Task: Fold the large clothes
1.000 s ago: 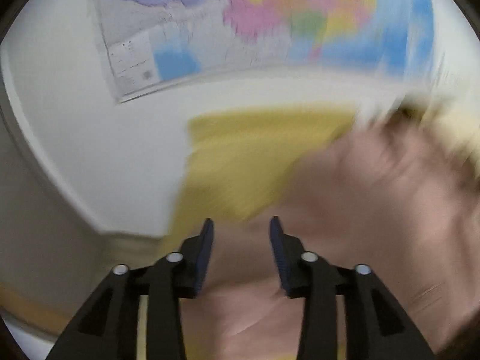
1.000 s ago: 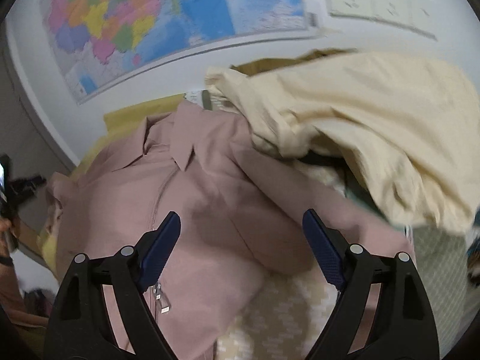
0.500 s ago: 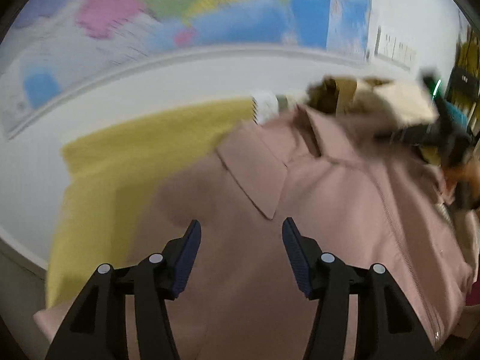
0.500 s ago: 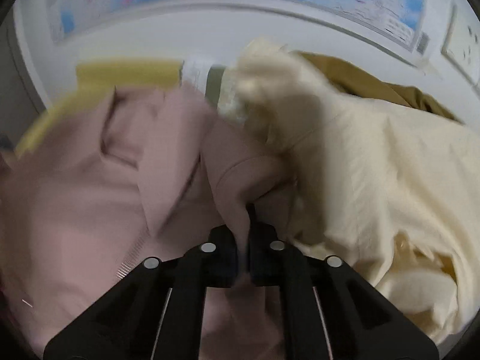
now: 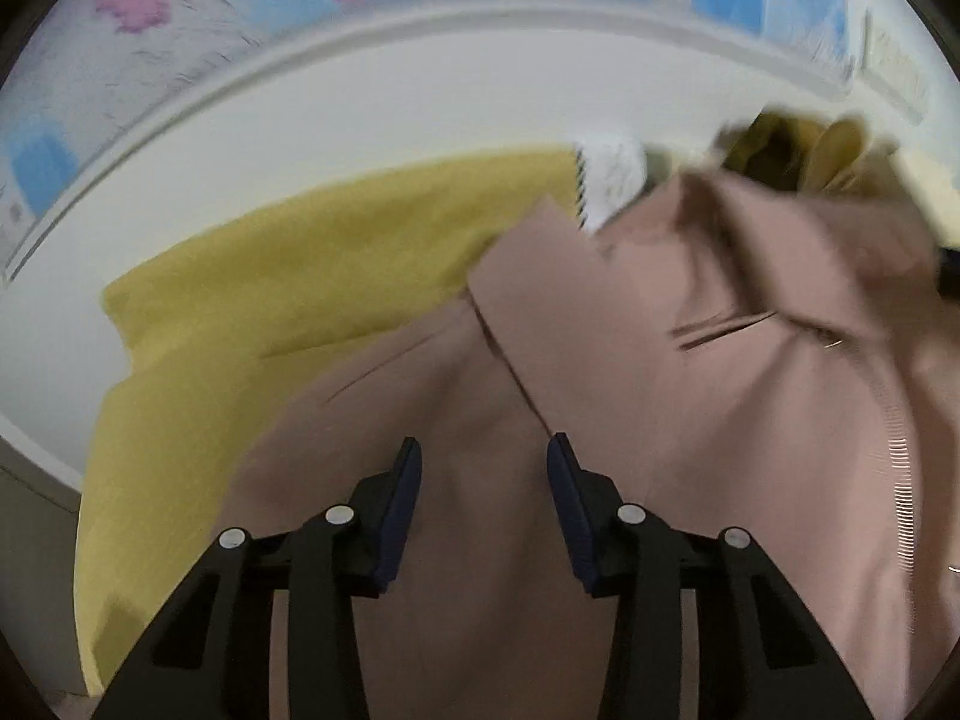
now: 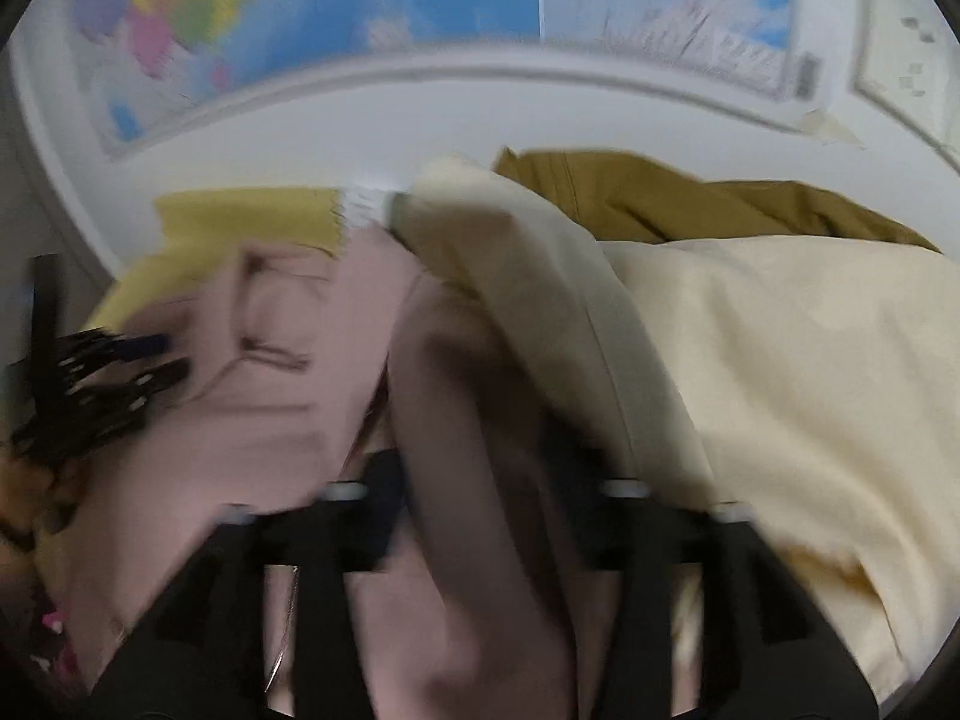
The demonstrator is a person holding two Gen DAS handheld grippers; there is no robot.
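Note:
A dusty pink zip jacket [image 5: 690, 396] with a collar lies spread on a yellow cloth [image 5: 288, 276]. My left gripper [image 5: 483, 474] is open just above the jacket's shoulder, left of the collar, with nothing between its fingers. In the right wrist view the pink jacket [image 6: 282, 402] fills the lower left, and a thick fold of it runs up between the fingers of my right gripper [image 6: 486, 492], whose jaws stand apart. The frame is blurred and the fingertips are hidden by the cloth. The left gripper also shows at the left edge of the right wrist view [image 6: 114, 372].
A cream garment [image 6: 780, 396] is heaped at the right, over a mustard-brown one [image 6: 660, 198]. A white spiral notebook [image 5: 606, 177] lies at the far edge of the yellow cloth. A map [image 6: 372, 12] hangs on the white wall behind.
The right gripper, shut on a pink fold half a second ago, now has its jaws apart with the fold still between them. The left gripper has dropped closer to the jacket's shoulder.

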